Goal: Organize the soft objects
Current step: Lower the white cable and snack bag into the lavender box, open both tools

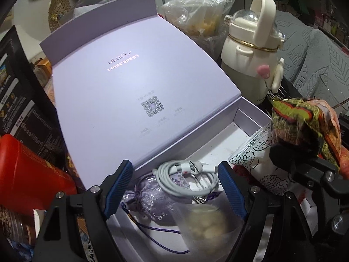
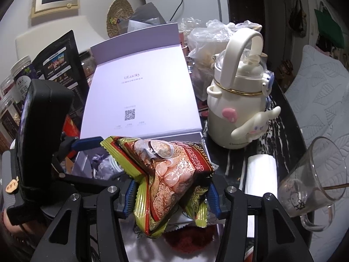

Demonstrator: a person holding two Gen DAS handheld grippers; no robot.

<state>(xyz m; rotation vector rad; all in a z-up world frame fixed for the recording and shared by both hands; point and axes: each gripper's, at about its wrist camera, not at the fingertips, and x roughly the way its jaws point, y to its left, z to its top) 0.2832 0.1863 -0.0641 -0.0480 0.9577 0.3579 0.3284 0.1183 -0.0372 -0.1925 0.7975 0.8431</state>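
An open lavender box [image 1: 240, 118] lies under both grippers, its lid [image 1: 113, 83] tipped back. Inside are a coiled white cable [image 1: 185, 176], a lavender embroidered pouch [image 1: 152, 196], a translucent bag of pale lumps [image 1: 207, 222] and a white printed packet [image 1: 257, 159]. My left gripper [image 1: 174, 187] hangs open over the cable and pouch, its pads touching nothing. My right gripper [image 2: 171, 197] is shut on a crumpled red-and-green snack packet [image 2: 165, 168], held above the box's near right corner. That packet [image 1: 305, 126] also shows at the right of the left wrist view.
A cream bottle with a loop handle [image 2: 235, 109] stands right of the box. A glass mug [image 2: 312, 179] and a white paper roll [image 2: 259, 174] sit nearer right. A red container [image 1: 28, 174], a black pouch [image 2: 59, 61] and jars crowd the left. A plastic bag [image 1: 196, 13] sits behind.
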